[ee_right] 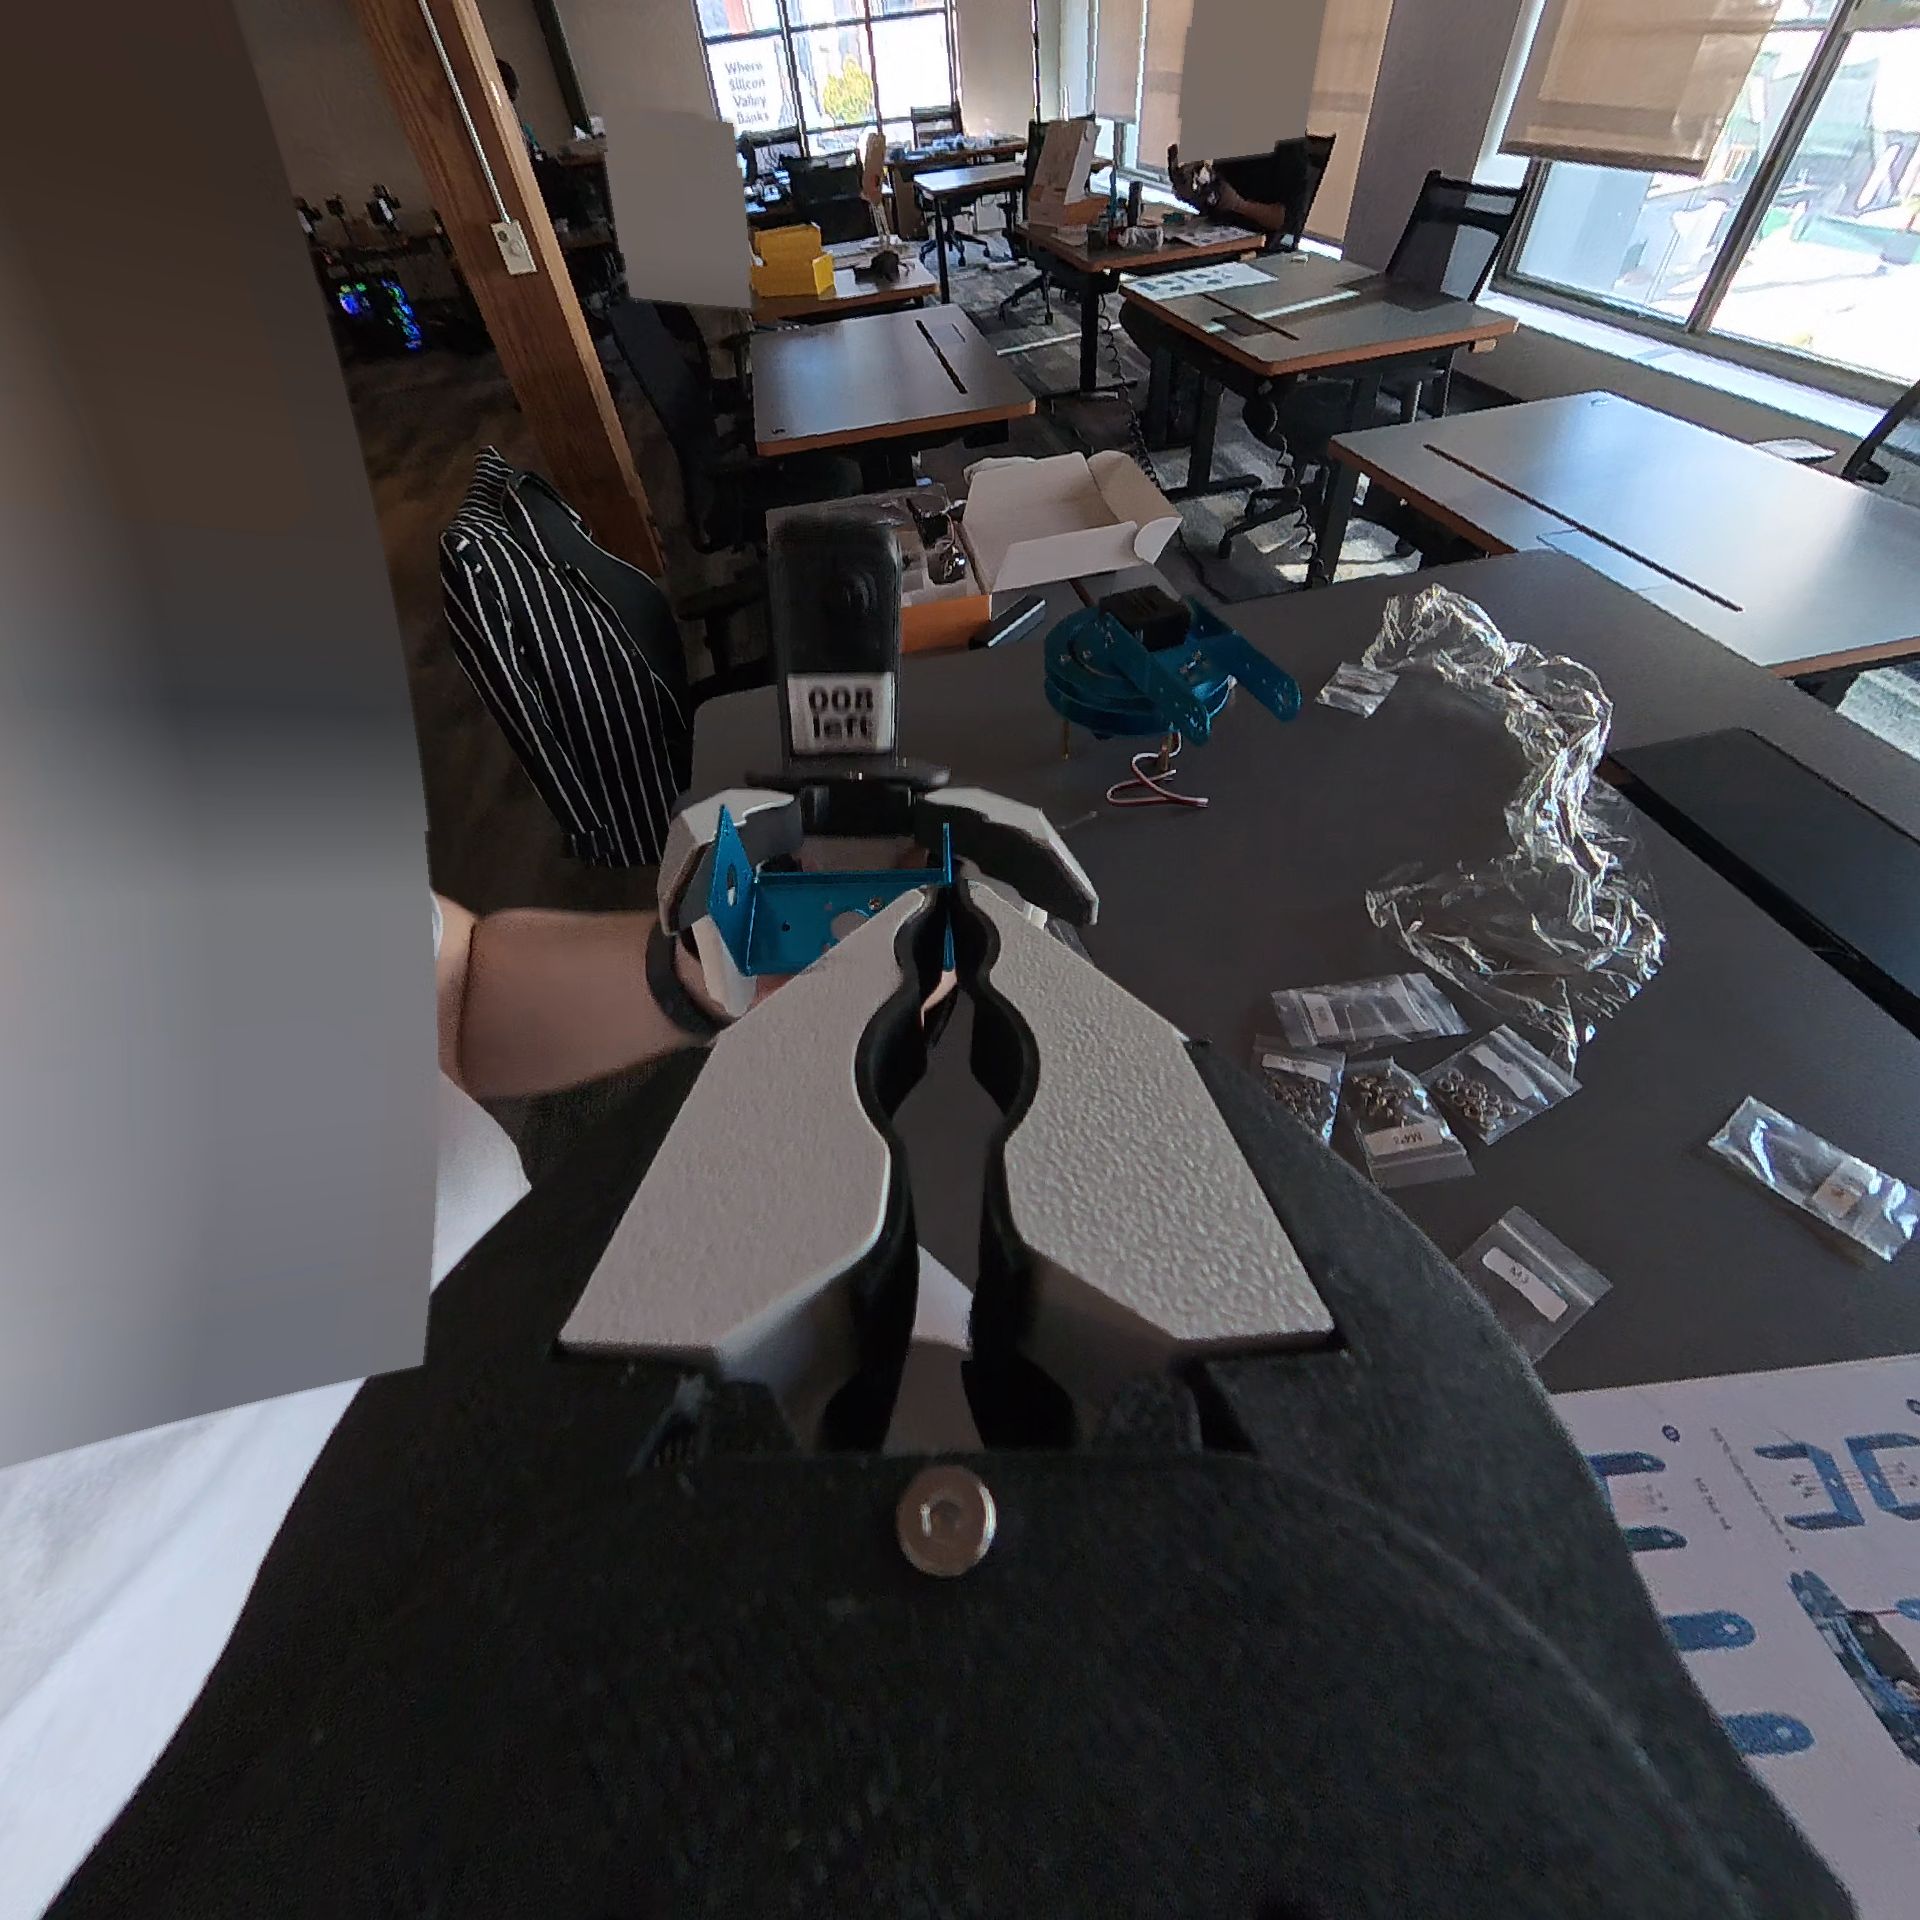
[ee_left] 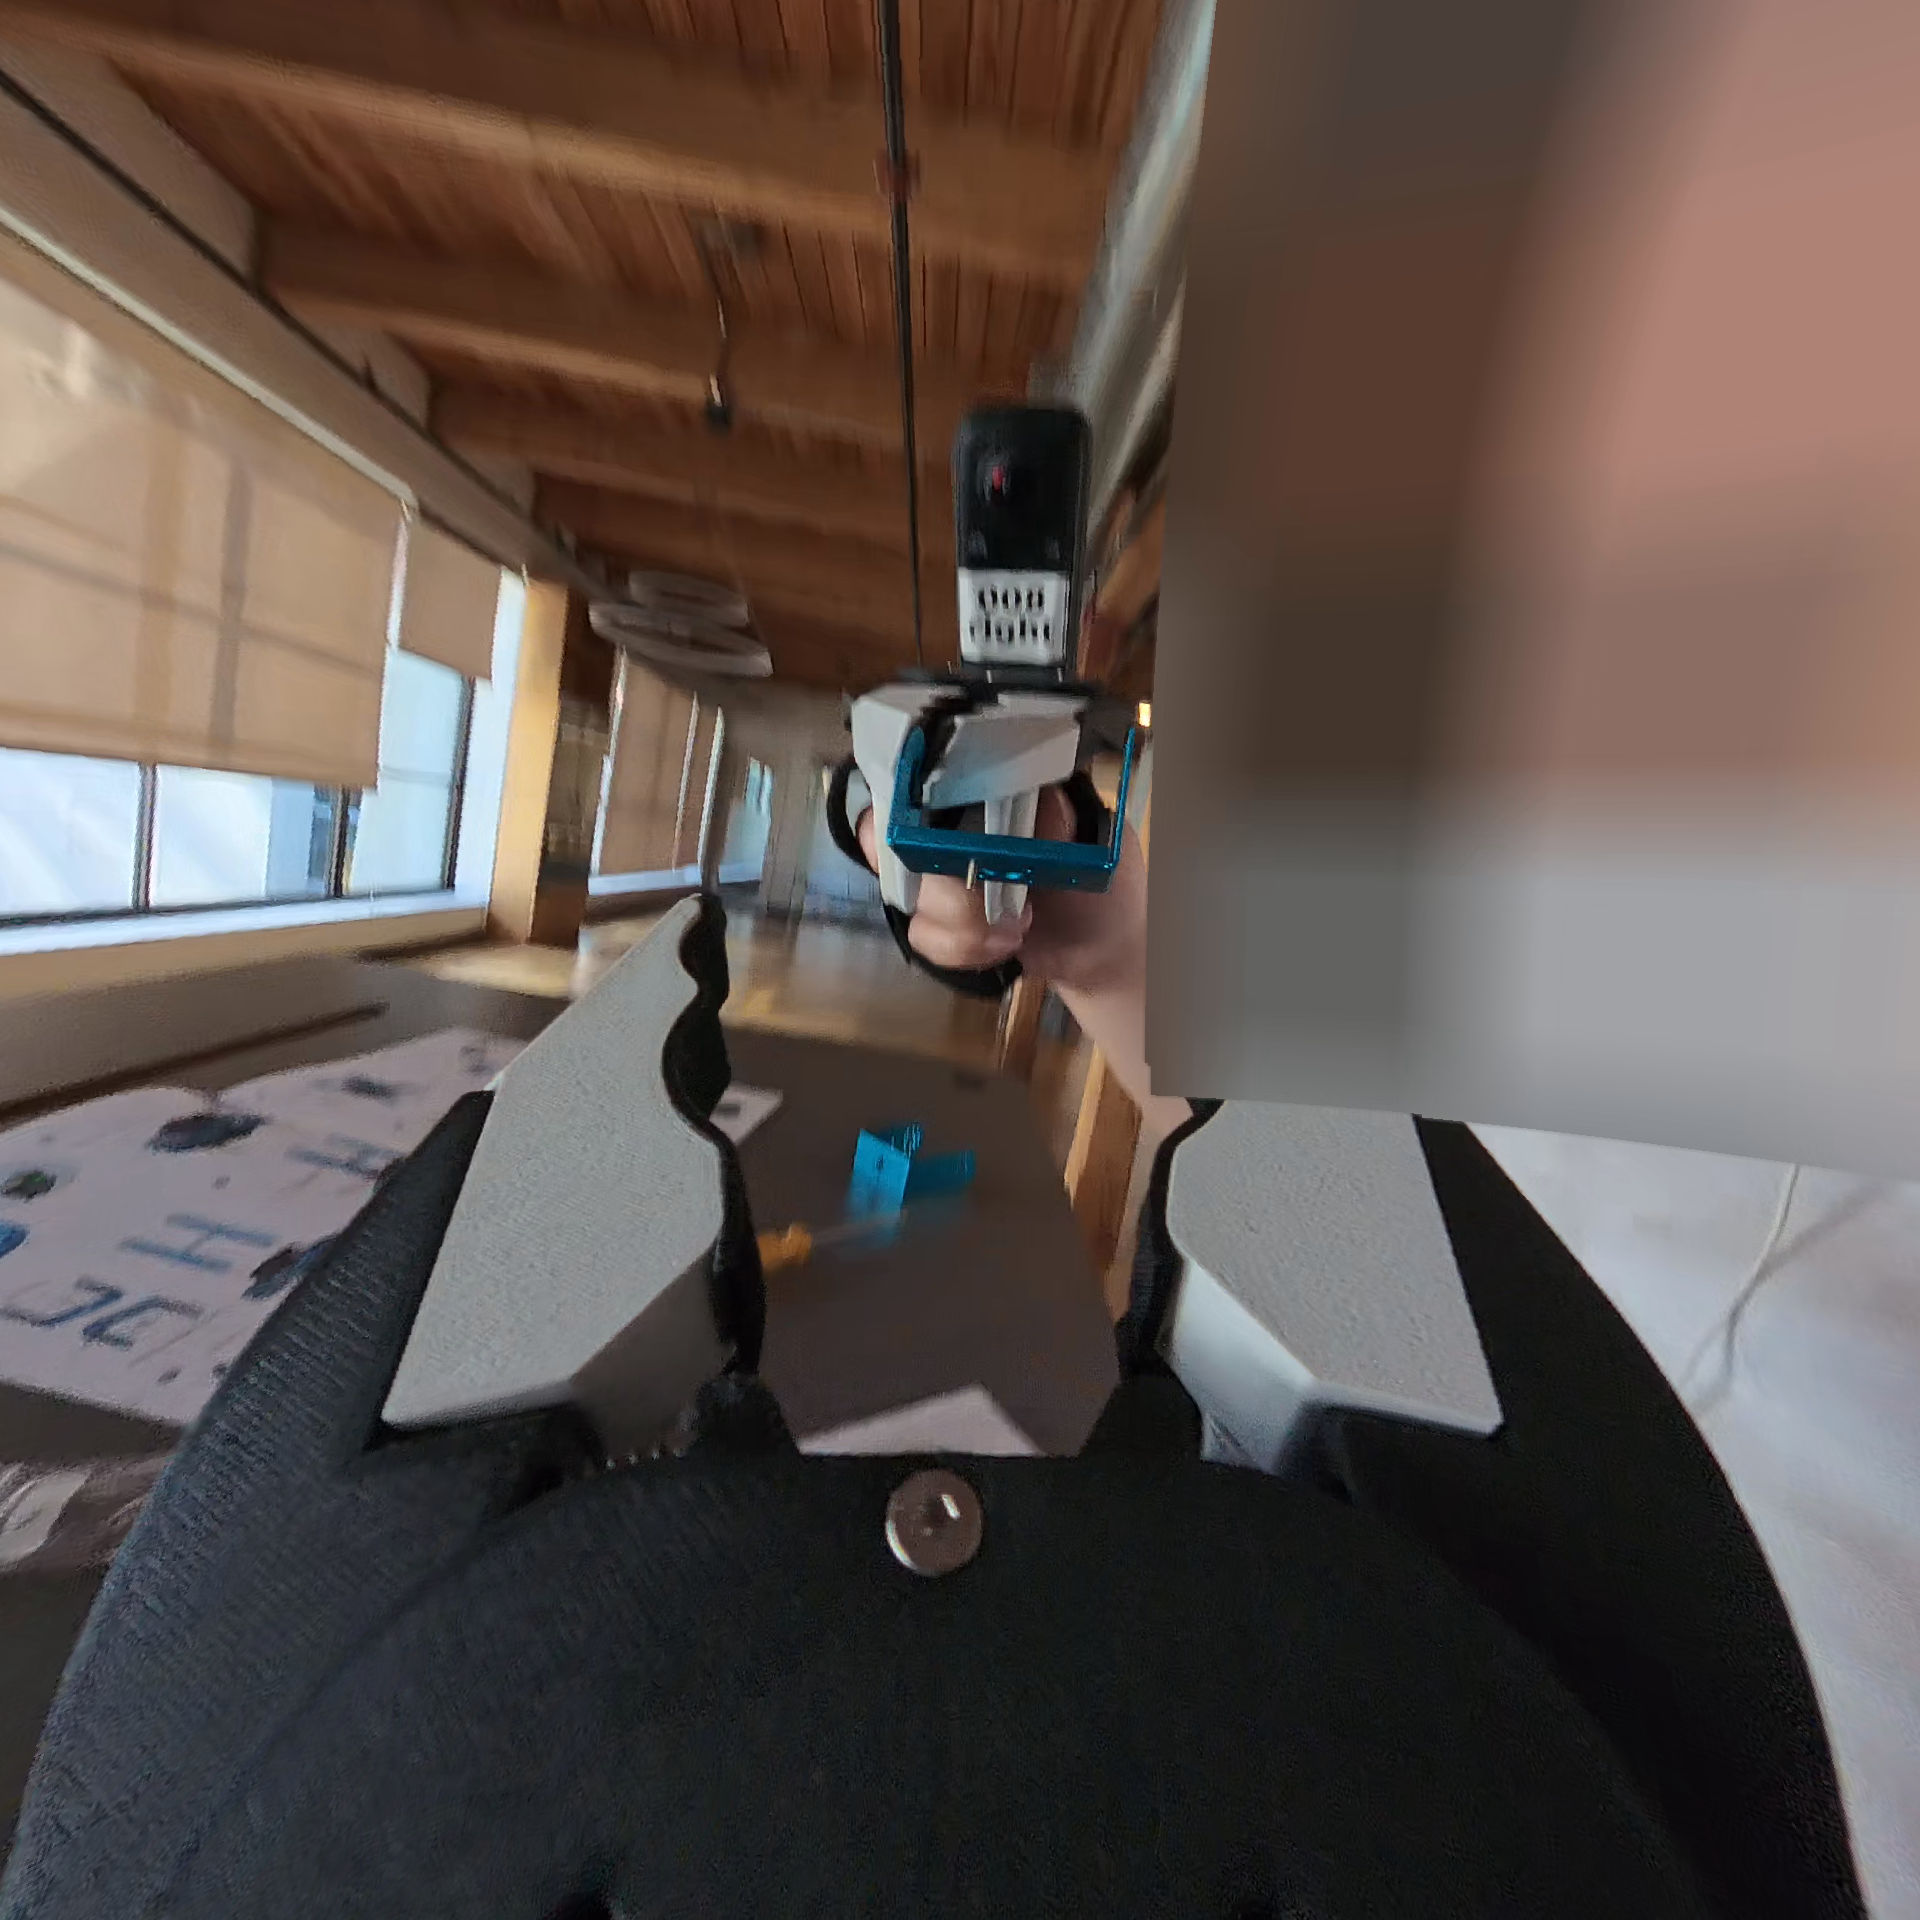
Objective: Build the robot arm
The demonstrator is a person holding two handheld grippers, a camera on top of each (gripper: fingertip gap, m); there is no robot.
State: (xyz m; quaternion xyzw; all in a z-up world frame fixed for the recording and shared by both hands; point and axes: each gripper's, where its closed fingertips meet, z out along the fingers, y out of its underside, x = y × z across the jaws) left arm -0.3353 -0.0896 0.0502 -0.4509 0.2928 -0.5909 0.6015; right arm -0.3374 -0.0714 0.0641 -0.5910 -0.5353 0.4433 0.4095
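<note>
My right gripper (ee_right: 948,906) is shut on one side wall of a blue U-shaped metal bracket (ee_right: 800,914) and holds it in the air above the dark table (ee_right: 1299,935). In the left wrist view the right gripper (ee_left: 997,894) faces me, held in a hand, with the bracket (ee_left: 997,868) pinched at its tips. My left gripper (ee_left: 956,1018) is open wide and empty, and its right fingertip is hidden by a blurred patch. In the right wrist view the left gripper (ee_right: 883,862) sits just behind the bracket, jaws spread on either side of it.
A blue round assembly with a black servo (ee_right: 1143,665) stands on the table, with crumpled clear wrap (ee_right: 1507,810), several small bags of hardware (ee_right: 1392,1091) and a printed sheet (ee_right: 1787,1558). An open white box (ee_right: 1060,520) and a chair with a striped shirt (ee_right: 551,665) lie beyond.
</note>
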